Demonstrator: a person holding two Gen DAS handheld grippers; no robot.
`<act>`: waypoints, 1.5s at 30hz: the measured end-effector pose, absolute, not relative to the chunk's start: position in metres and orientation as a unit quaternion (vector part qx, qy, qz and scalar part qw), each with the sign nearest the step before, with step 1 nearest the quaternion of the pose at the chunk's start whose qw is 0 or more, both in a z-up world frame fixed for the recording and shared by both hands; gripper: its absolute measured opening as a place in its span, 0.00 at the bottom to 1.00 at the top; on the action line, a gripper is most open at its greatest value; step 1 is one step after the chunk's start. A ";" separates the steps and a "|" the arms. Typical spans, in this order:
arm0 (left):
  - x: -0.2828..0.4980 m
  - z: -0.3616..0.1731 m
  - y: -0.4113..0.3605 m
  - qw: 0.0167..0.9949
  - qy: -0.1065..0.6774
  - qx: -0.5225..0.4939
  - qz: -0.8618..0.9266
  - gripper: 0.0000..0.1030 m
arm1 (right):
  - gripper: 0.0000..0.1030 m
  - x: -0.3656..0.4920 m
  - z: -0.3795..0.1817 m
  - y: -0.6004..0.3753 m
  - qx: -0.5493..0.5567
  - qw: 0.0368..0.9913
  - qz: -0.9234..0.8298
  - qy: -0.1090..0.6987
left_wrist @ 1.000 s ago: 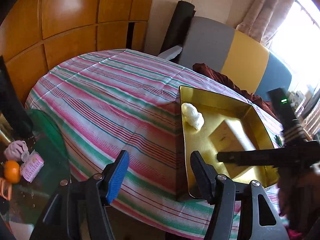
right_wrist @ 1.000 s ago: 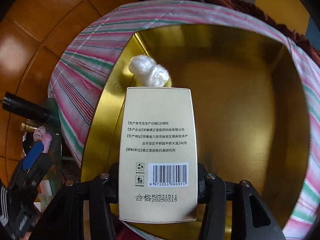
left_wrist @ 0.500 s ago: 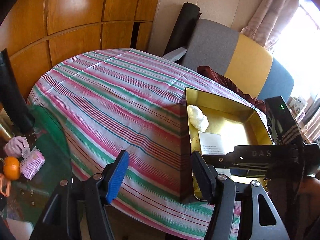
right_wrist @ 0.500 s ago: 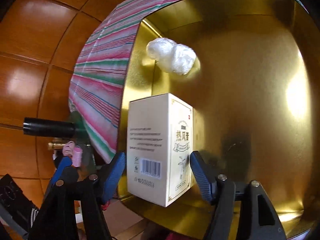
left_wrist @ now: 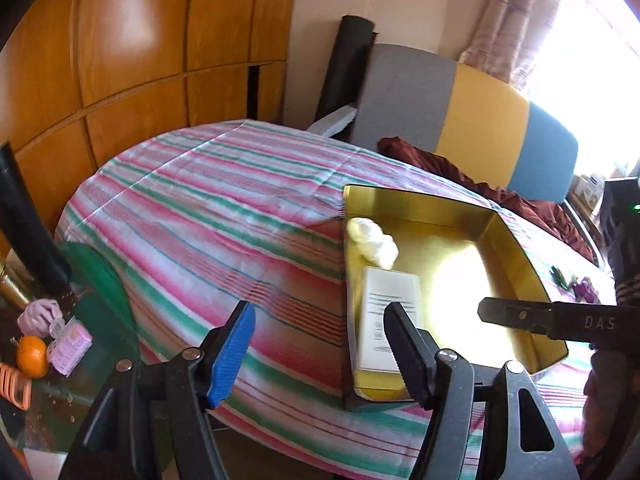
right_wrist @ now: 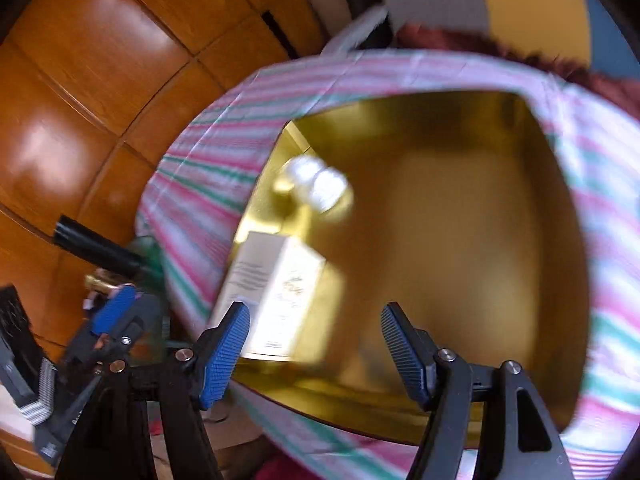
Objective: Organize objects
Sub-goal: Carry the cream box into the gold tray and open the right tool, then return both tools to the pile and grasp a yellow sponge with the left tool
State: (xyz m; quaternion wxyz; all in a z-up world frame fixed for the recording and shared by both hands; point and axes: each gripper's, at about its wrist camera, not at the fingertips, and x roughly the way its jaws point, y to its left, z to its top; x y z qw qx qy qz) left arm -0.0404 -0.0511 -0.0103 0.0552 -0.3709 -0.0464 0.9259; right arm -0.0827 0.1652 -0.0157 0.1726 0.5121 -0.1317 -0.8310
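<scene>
- Standing in the near left corner of the gold tray [left_wrist: 516,240], the cream box [left_wrist: 386,320] leans close against the left wall, with the white plastic wad [left_wrist: 372,242] just beyond it on the tray floor
- Judging by that, the placing step for the box looks done; nothing grips it now
- The right claw [right_wrist: 316,340] hangs over the tray with its jaws apart and nothing between them; the box sits ahead of and partly behind its left pad, clear of the grip. That view is blurred, so fine detail is lost
- The left claw [left_wrist: 320,344] hovers over the striped cloth [left_wrist: 224,208] beside the tray, its jaws opening and empty; the box only shows behind its right finger
- Off the table's left edge, on a green glass surface [left_wrist: 100,280], lie an orange [left_wrist: 31,354], a pink packet [left_wrist: 70,344] and a pinkish bundle [left_wrist: 40,314]; some small dark bits lie on the cloth right of the tray, too small to name
- The next move probably calls for lifting the right claw clear without knocking the box, then fetching another loose item; the left claw is nearer the side-table things and would need to swing down and left to reach them
</scene>
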 end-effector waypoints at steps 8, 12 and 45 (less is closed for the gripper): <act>-0.032 -0.007 -0.005 0.102 -0.022 -0.375 0.921 0.68 | 0.67 -0.054 -0.004 0.202 0.468 0.107 -0.875 -0.067; -0.025 -0.007 0.016 0.120 -0.001 -0.375 0.919 0.69 | 0.67 -0.041 -0.006 0.218 0.457 0.083 -0.884 -0.051; 0.009 0.006 0.234 0.374 0.123 -0.345 0.852 0.69 | 0.68 0.115 -0.006 0.601 0.335 -0.256 -0.823 -0.382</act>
